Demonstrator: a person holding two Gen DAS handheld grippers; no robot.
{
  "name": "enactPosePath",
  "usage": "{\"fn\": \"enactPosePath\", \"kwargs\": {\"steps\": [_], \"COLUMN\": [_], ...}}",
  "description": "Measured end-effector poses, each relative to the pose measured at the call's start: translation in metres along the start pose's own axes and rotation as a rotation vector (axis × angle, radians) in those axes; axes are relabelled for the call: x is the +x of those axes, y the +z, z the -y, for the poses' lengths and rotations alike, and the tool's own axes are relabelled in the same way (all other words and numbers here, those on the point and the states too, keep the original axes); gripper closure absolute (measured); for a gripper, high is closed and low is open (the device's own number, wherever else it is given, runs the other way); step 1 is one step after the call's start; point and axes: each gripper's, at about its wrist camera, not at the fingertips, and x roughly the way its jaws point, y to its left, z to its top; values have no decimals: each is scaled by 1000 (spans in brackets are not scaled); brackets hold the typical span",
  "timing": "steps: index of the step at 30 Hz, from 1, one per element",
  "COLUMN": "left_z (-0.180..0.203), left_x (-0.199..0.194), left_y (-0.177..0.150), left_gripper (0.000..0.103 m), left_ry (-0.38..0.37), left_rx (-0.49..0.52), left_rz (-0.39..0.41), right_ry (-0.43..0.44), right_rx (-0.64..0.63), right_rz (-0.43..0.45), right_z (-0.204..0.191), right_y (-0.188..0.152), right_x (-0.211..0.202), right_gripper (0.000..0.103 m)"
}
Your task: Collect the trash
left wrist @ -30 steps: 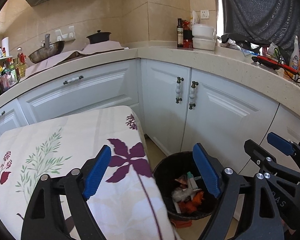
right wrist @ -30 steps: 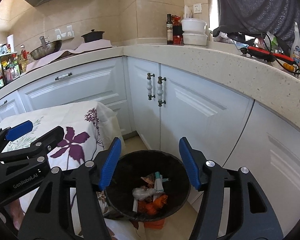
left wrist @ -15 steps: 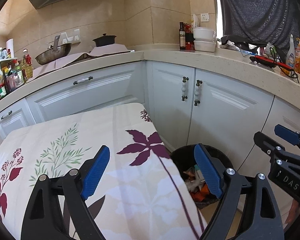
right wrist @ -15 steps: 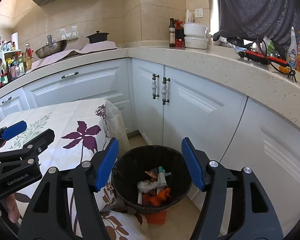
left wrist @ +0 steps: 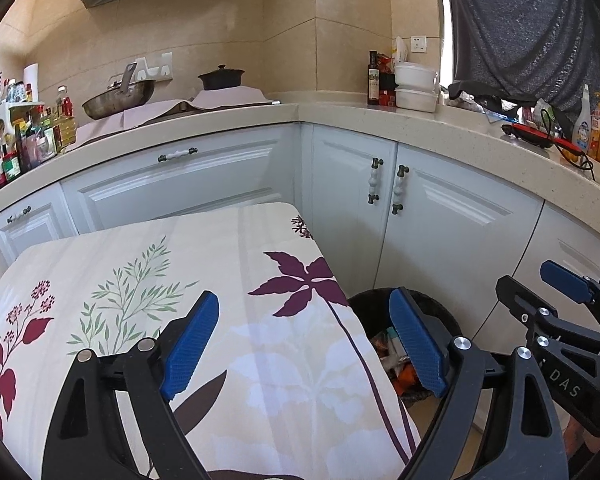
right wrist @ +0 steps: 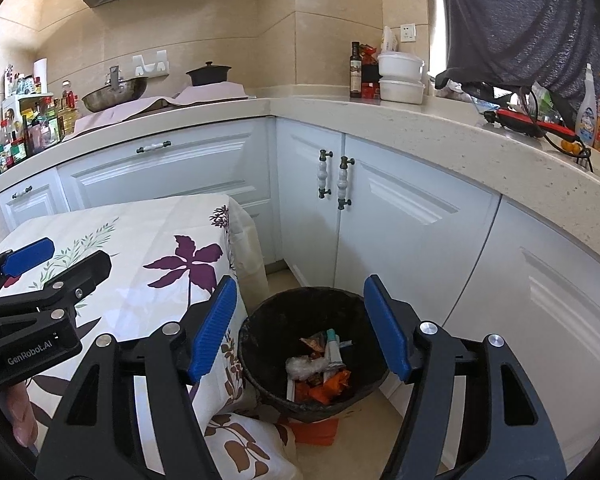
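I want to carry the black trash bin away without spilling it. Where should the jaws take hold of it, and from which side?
Grip the black trash bin at its upper rim, coming from above on the near side, one jaw inside and one outside the wall. The bin stands upright with an open top; the floral table crowds its left and the cabinet doors stand behind it.

Beige tiled walls (right wrist: 204, 36), white cabinets (right wrist: 412, 216), speckled counter (right wrist: 440, 128).

"GenRobot.AI" on left gripper (right wrist: 40, 276); "DAS" on right gripper (left wrist: 556, 300).
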Motion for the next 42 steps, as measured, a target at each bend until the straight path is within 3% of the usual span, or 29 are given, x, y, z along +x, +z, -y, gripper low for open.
{"fn": "enactPosePath", "kwargs": {"steps": [42], "left_z": [15], "left_x": [8], "left_y": [4], "left_gripper": [18], "left_ry": [-13], "left_rx": [3], "left_rz": [-16], "right_ry": [-13], "right_rx": [17], "right_rz": [10], "right_z": [13], "right_y": [4], "right_x": [2], "right_gripper": [39]}}
